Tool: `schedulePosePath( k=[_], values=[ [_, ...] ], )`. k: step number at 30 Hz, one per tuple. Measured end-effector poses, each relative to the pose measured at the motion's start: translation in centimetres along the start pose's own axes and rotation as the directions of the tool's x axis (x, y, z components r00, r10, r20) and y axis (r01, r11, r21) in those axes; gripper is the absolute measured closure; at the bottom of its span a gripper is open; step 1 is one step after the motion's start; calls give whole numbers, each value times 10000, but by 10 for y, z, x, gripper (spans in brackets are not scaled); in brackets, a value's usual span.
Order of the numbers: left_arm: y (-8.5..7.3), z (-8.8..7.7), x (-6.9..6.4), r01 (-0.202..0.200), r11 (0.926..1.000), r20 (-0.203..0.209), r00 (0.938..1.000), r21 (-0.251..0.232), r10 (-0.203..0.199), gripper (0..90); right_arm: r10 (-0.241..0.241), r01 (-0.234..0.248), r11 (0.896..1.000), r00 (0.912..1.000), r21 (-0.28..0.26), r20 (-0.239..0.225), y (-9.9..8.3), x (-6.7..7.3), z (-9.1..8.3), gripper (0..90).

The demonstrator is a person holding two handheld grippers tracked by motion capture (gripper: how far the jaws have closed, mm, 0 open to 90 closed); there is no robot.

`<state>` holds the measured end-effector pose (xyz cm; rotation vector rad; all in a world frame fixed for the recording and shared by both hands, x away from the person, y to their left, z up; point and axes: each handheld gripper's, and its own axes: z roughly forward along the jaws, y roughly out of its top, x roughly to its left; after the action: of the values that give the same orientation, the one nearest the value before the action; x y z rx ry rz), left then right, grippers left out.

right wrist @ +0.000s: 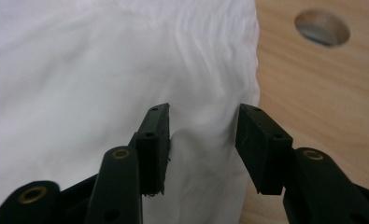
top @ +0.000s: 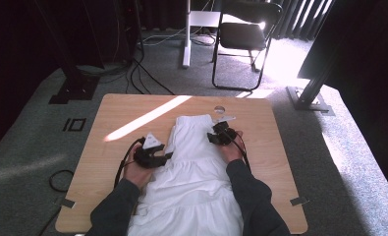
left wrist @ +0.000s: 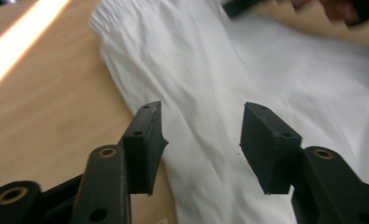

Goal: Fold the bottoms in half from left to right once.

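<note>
Sunlit wooden table (top: pixel 108 147) is being covered by a white garment (top: pixel 194 167), flanked by the left gripper (top: pixel 168 156) and right gripper (top: pixel 212 137), jaws parted and empty. Thin cloth is risking being bunched if pinched unevenly.

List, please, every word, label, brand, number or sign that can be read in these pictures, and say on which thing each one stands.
No readable text: none on the white garment, the wooden table or the black folding chair.
The only sign-like mark is a black square outline on the carpet; it carries no letters or numbers.
</note>
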<state>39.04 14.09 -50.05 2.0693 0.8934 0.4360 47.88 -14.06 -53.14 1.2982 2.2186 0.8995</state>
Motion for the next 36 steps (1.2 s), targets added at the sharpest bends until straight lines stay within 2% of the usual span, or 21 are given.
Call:
schedulePosePath(
  k=[5,6,7,8,11,15,17,19,23,27,33,34,35,36],
  values=[
    [5,60,3,361,9965,-543,9980,748,-321,557,251,-253,9994,9996,243,108,-8,0,6,535],
    [4,66,4,384,9949,-582,9978,931,-330,579,253,-256,9991,9996,337,110,-11,0,7,536],
    [2,73,5,444,9903,-523,9979,1320,-378,591,382,-383,9989,9993,257,42,-13,-1,7,536],
    [1,74,4,441,9886,-508,9980,1437,-371,606,598,-596,9981,9982,182,-94,-16,-3,7,529],
    [-3,70,0,136,9880,-549,9985,1540,-52,624,817,-816,9966,9964,72,-202,-23,-7,2,529],
    [-16,58,-3,191,9910,-237,9996,1322,-161,634,699,-694,9973,9974,233,-178,-31,-5,-7,550],
    [-26,48,-7,270,9937,-94,9996,1091,-262,635,605,-598,9978,9980,297,-209,-38,0,-15,563],
    [-32,40,-12,298,9936,-10,9996,1087,-299,635,606,-593,9973,9977,423,-304,-45,7,-23,576],
    [-44,24,-30,-192,9910,-87,9998,1322,205,634,421,-404,9985,9979,358,-486,-63,21,-40,592],
    [-52,14,-42,-428,9899,-112,9989,1350,447,633,212,-199,9996,9979,207,-606,-76,32,-51,603],
    [-55,12,-45,-217,9923,-63,9997,1217,226,622,203,-204,9998,9977,-5,-648,-83,34,-55,602],
    [-53,12,-40,54,9915,265,9996,1300,-89,607,214,-216,9998,9977,-20,-650,-83,34,-55,603],
    [-53,12,-40,54,9915,265,9996,1300,-89,572,217,-219,9998,9976,-25,-651,-83,34,-55,603],
    [-50,11,-37,360,9901,281,9988,1354,-402,572,217,-219,9998,9976,-25,-651,-83,34,-55,603]
  ],
)
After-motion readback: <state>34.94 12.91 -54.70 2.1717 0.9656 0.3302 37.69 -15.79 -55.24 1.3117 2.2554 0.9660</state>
